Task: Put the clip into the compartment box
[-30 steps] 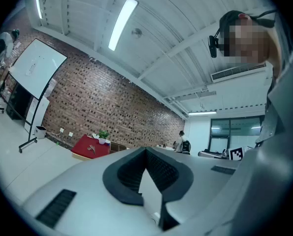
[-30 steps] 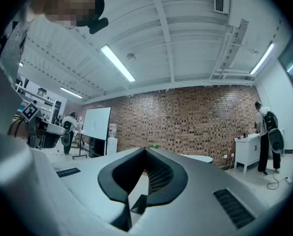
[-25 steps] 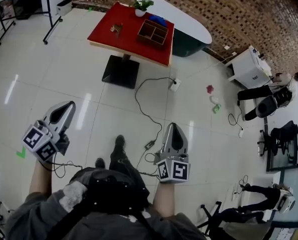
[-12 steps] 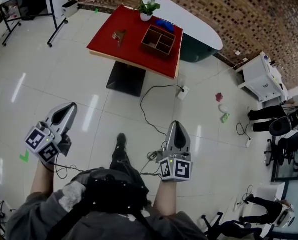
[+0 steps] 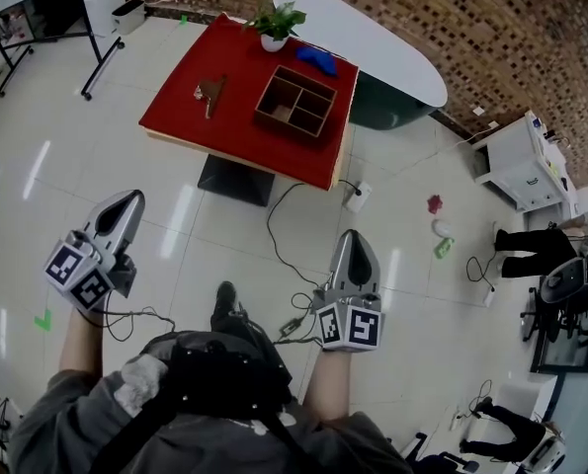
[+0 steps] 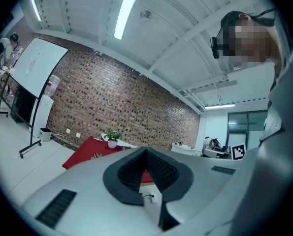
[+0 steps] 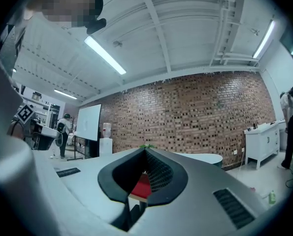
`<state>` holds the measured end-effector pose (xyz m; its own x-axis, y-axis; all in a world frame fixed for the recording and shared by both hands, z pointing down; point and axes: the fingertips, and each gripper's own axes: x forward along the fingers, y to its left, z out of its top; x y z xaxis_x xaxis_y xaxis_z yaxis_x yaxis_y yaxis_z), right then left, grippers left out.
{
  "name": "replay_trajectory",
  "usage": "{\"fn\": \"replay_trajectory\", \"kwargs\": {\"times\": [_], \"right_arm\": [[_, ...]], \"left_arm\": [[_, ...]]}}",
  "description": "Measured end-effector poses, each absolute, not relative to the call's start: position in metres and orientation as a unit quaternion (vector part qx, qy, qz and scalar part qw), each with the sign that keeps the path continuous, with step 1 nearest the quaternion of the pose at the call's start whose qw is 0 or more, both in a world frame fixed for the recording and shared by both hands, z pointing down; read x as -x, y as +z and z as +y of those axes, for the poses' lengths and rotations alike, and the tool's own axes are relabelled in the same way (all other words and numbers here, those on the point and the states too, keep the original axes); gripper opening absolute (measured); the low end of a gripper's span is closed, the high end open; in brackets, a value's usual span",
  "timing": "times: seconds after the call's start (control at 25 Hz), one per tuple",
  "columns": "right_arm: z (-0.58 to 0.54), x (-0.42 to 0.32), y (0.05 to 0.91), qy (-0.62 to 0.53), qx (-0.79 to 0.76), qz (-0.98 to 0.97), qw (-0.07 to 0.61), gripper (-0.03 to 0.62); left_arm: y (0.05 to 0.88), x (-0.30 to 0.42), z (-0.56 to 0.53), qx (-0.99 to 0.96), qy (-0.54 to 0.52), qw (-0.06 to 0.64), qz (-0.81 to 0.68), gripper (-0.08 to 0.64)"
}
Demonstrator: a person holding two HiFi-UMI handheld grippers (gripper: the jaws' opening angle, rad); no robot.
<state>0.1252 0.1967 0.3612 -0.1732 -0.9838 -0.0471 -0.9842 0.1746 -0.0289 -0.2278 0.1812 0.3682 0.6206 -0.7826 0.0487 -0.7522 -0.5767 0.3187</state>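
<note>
You hold two grippers low in front of you, one in each hand, both above the white floor tiles. The left gripper (image 5: 129, 198) is clenched, its jaws pressed together with nothing between them. The right gripper (image 5: 351, 236) is closed too and carries nothing; through the notch in its jaws you see only a slice of red table top.

Ahead stands one red table (image 5: 236, 126), and everything the task needs is on it. There is one clip (image 5: 210, 91), lying by itself on the left part of the top, well apart from the box. There is one brown compartment box (image 5: 295, 101), open at the top and split by dividers, right of the table's middle. Behind the box sit one potted plant (image 5: 274, 30) at the far edge and one blue thing (image 5: 318, 60) near the far right corner; what it is cannot be made out. One white oval table (image 5: 382, 42) runs behind the red one. One black cable (image 5: 272, 227) snakes over the floor from the table's foot toward your feet.

Against a second ago, the red table lies lower and larger in your head view and well closer to you. The grippers keep their low spots, both jaws as shut as before.
</note>
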Motion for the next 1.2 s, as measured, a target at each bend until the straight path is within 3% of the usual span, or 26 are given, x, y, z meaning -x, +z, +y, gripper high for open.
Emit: {"fn": "replay_trajectory", "kwargs": {"times": [0.6,1.2], "right_arm": [[0.071,-0.184,0.373,-0.02,0.643,0.765,0.031,0.005],[-0.08,-0.156,0.386,-0.013,0.683,0.73,0.025,0.005]], "left_arm": [[0.351,0.187,0.042,-0.879,-0.035,0.125,-0.459,0.017],[0.437,0.206,-0.146,-0.901,0.019,0.176,-0.397,0.034]]}}
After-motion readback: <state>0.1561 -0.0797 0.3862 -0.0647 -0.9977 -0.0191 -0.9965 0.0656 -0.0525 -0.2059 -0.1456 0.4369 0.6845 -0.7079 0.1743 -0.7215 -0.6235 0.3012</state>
